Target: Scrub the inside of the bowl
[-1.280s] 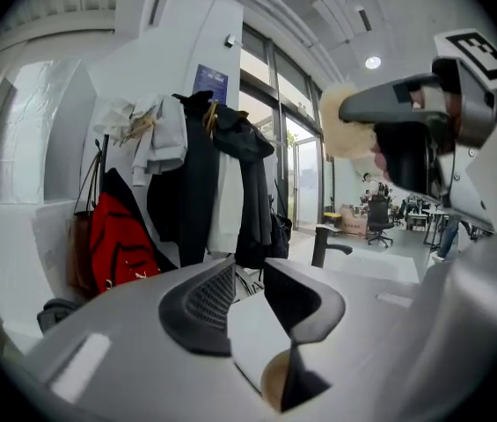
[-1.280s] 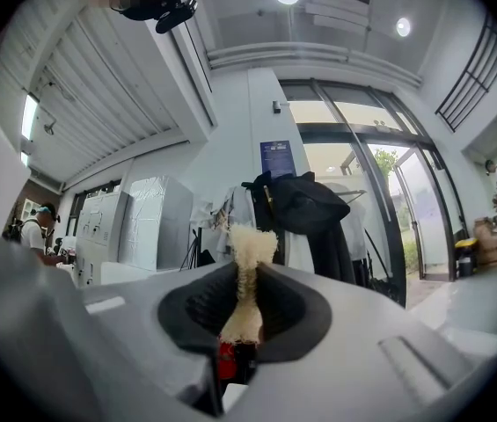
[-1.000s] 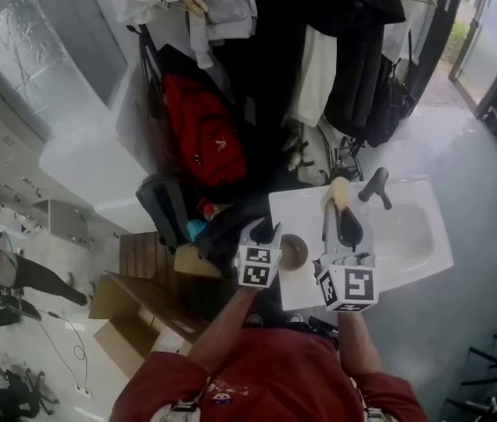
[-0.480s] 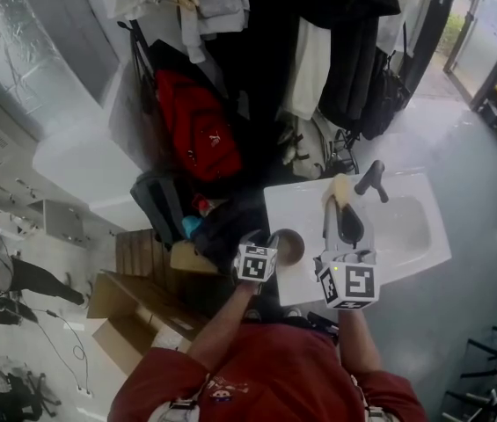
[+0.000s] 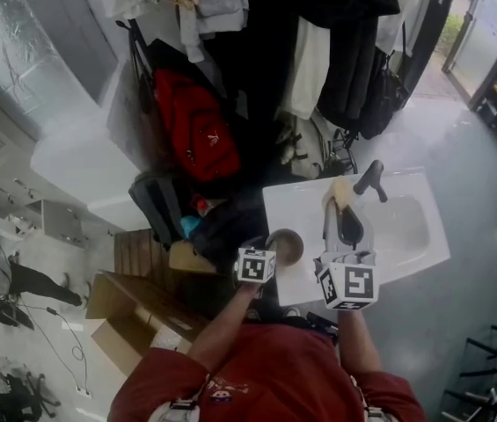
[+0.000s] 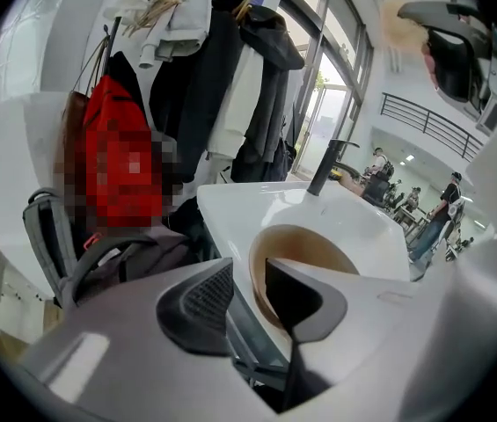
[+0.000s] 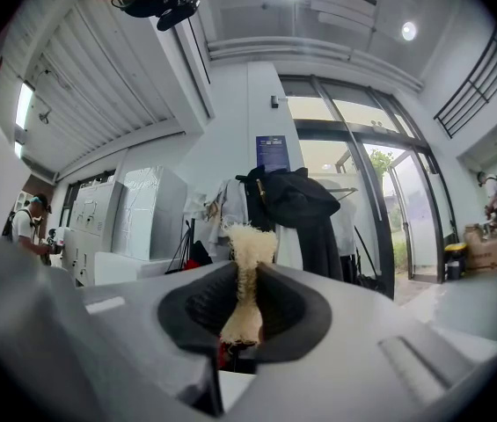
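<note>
A brown bowl (image 5: 287, 246) stands on the left ledge of a white sink (image 5: 305, 202). In the left gripper view the bowl (image 6: 318, 246) lies just ahead, and its near rim passes between the jaws of my left gripper (image 6: 248, 297). One jaw is inside the bowl and one outside; they are closing, and a gap still shows beside the rim. My right gripper (image 7: 246, 310) is shut on a cream fibrous scrubber (image 7: 250, 262). In the head view that scrubber (image 5: 339, 190) is held over the sink near the black faucet (image 5: 370, 180).
Coats, a red backpack (image 5: 200, 139) and other bags hang or lie just behind the sink. Cardboard boxes (image 5: 138, 315) sit on the floor at the left. The sink basin (image 5: 411, 222) opens to the right of the faucet.
My left gripper has drawn back a little toward me and now sits at the bowl's near rim. The right gripper keeps the scrubber over the sink, almost unmoved.
</note>
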`<state>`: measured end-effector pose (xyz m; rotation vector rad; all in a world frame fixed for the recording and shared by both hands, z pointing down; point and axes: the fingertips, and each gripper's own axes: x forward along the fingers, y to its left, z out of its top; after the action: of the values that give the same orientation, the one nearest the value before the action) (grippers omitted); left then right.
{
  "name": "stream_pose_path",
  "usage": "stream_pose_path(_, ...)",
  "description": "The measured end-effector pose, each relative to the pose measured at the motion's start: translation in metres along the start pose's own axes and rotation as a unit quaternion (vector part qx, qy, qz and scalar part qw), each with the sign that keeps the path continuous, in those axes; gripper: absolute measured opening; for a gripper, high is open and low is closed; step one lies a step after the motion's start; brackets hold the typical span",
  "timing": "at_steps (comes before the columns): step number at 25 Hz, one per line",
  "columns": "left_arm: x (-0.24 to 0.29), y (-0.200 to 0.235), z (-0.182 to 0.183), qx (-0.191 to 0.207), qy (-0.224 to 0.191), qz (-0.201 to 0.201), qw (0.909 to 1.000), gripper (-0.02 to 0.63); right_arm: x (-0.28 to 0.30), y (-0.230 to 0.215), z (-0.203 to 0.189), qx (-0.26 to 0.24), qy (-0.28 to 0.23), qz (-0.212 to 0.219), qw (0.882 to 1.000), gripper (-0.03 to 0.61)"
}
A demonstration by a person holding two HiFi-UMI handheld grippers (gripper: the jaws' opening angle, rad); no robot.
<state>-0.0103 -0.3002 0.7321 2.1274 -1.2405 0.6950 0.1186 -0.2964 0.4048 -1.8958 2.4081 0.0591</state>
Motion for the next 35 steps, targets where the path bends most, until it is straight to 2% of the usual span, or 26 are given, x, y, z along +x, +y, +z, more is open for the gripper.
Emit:
stream_pose_path(4,0.001,-0.001,0.000,-0.003,-0.002,0.002,1.0000,0.102,0.000,-0.001,-0.002,0.003,0.001,-0.003,1.000,0.049)
stream_pose_path(8,0.003,0.000,-0.001,-0.003,-0.003,0.009,1.0000,0.047,-0.001,0.000,-0.002,0.000,0.002,-0.003,1.000,0.049)
stream_pose_path(24,-0.004,-0.005,0.012,-0.017,-0.022,0.007,0.9996,0.026,-0.006,-0.002,-0.004,-0.002,0.001,-0.005,1.000,0.049)
stream_pose_path(29,-0.013,-0.006,0.031,-0.016,-0.053,0.010,0.9984,0.026,-0.008,-0.001,-0.002,-0.003,0.000,-0.005,1.000,0.049)
stream_pose_path(35,-0.049,-0.013,0.092,-0.006,-0.150,0.017,0.9886,0.026,-0.010,-0.002,-0.001,-0.003,-0.001,-0.007,1.000,0.049)
